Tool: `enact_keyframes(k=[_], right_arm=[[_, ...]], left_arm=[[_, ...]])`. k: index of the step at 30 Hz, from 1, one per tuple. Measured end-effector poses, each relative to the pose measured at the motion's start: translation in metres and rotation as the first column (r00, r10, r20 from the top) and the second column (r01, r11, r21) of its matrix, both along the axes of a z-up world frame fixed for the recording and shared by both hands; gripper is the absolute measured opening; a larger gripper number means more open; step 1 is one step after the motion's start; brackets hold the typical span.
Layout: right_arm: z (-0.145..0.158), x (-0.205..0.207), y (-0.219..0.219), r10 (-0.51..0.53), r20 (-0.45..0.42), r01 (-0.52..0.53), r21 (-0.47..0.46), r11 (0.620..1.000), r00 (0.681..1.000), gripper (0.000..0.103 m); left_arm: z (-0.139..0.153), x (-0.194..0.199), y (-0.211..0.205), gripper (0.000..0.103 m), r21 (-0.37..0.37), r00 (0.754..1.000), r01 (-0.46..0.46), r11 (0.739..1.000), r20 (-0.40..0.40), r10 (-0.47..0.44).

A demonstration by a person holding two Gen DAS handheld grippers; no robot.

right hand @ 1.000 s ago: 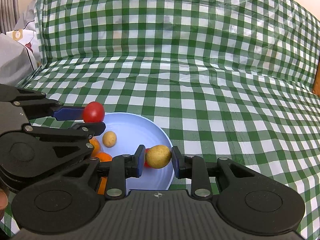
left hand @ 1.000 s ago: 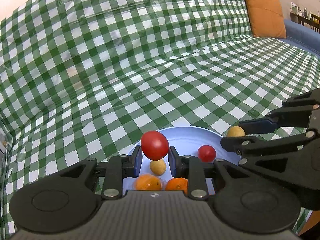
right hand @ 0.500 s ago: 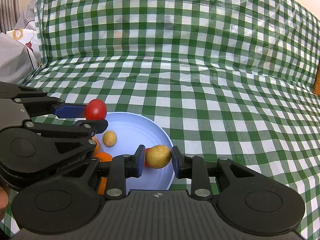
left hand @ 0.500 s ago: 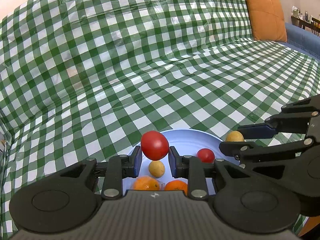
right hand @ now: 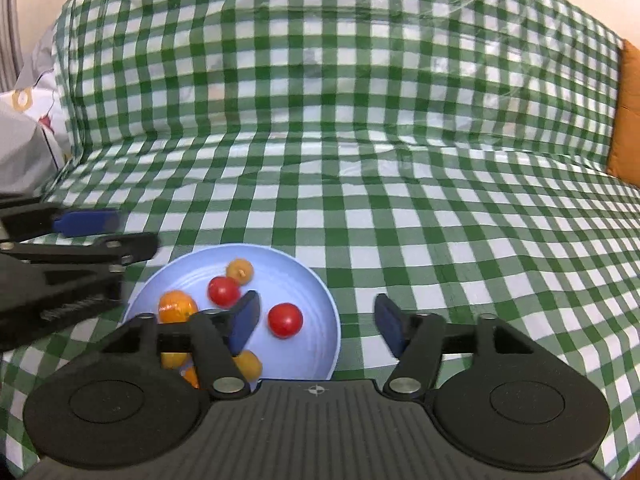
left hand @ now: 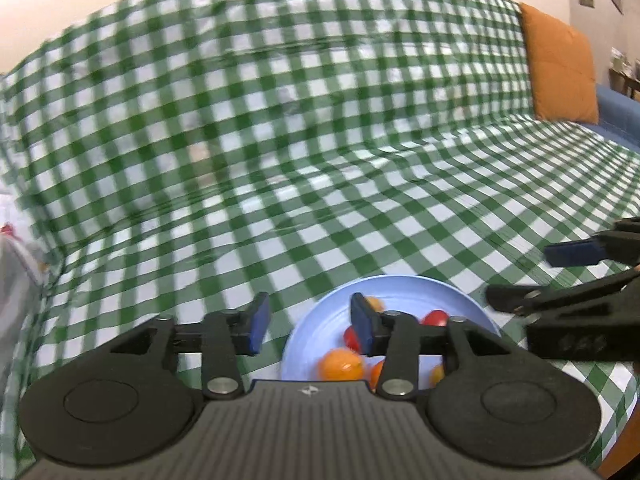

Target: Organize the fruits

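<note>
A light blue plate (right hand: pixel 316 292) lies on the green checked cloth and holds several fruits: two red tomatoes (right hand: pixel 285 319) (right hand: pixel 223 291), oranges (right hand: pixel 177 306) and small yellow fruits (right hand: pixel 240 270). My right gripper (right hand: pixel 316 322) is open and empty above the plate's right rim. My left gripper (left hand: pixel 306 322) is open and empty above the plate's (left hand: pixel 460 300) left rim, with an orange (left hand: pixel 341 364) below it. Each gripper shows at the edge of the other's view.
The green checked cloth (right hand: pixel 360 160) covers a sofa seat and back. An orange cushion (left hand: pixel 560 64) leans at the far right. A grey patterned pillow (right hand: pixel 24 132) lies at the left.
Both grippers have opened: the left let go of the red tomato and the right let go of the yellow fruit, both now on the plate. Both grippers have pulled back and apart.
</note>
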State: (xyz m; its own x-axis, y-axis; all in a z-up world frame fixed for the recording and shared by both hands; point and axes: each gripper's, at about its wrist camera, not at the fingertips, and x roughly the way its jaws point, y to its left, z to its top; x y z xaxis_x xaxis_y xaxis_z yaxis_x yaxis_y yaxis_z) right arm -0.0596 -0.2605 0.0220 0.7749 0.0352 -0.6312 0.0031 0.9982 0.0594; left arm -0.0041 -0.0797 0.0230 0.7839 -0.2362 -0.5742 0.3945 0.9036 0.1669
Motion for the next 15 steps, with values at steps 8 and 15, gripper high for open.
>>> enact_keyframes(k=[8, 15], right_arm=[[0.008, -0.048, -0.016, -0.079, 0.086, 0.073, 0.074, 0.995, 0.993, 0.102], [-0.014, -0.092, -0.004, -0.114, 0.056, 0.11, 0.076, 0.991, 0.992, 0.102]], left_arm=[[0.014, -0.053, 0.027, 0.077, 0.033, 0.997, -0.057, 0.998, 0.059, 0.055], [0.001, -0.09, 0.034, 0.086, 0.002, 0.99, -0.128, 0.992, -0.056, 0.128]])
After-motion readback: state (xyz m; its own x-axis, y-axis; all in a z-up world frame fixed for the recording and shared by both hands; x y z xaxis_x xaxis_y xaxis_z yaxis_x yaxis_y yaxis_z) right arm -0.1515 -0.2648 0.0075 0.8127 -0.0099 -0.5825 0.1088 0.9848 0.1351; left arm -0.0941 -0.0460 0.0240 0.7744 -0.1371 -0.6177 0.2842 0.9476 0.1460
